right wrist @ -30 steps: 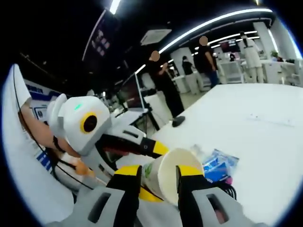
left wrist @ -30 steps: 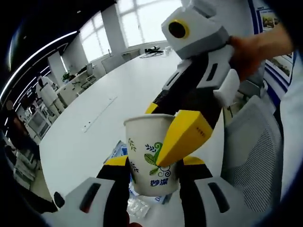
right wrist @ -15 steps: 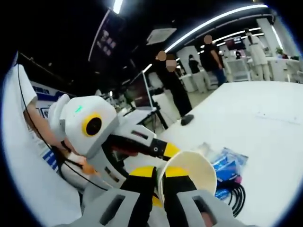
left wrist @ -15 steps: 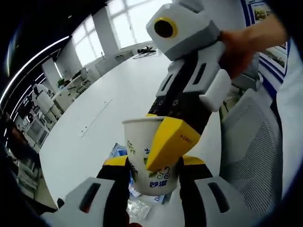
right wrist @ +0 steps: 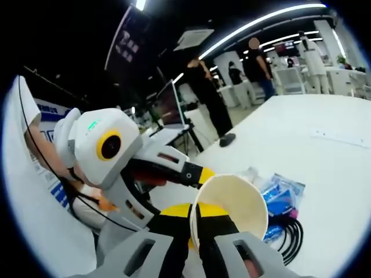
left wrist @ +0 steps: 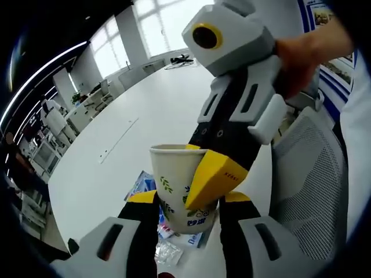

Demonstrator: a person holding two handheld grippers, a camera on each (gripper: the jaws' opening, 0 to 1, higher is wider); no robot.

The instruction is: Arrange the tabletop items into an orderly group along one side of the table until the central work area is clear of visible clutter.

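A white paper cup [left wrist: 173,178] with green leaf print stands upright between my left gripper's [left wrist: 186,201] jaws, which are shut on its lower wall, above the white table [left wrist: 110,150]. My right gripper [left wrist: 204,172] comes in from the upper right, held by a hand; one yellow finger lies on the cup's outside near the rim. In the right gripper view the cup's [right wrist: 235,200] mouth faces the camera, and my right gripper [right wrist: 195,219] is shut on its rim wall. The left gripper [right wrist: 202,175] reaches in from the left and touches the cup.
Blue packets [right wrist: 283,192] and a black coiled cable [right wrist: 288,233] lie on the table behind the cup. A clear wrapper [left wrist: 168,252] lies below it. A grey mesh chair [left wrist: 310,174] stands at the right. People stand beyond the table's far end, near a monitor [right wrist: 169,109].
My right gripper's jaws have gone from apart around the cup to pinched on its rim. The cup stays in the left gripper, slightly lower in that view.
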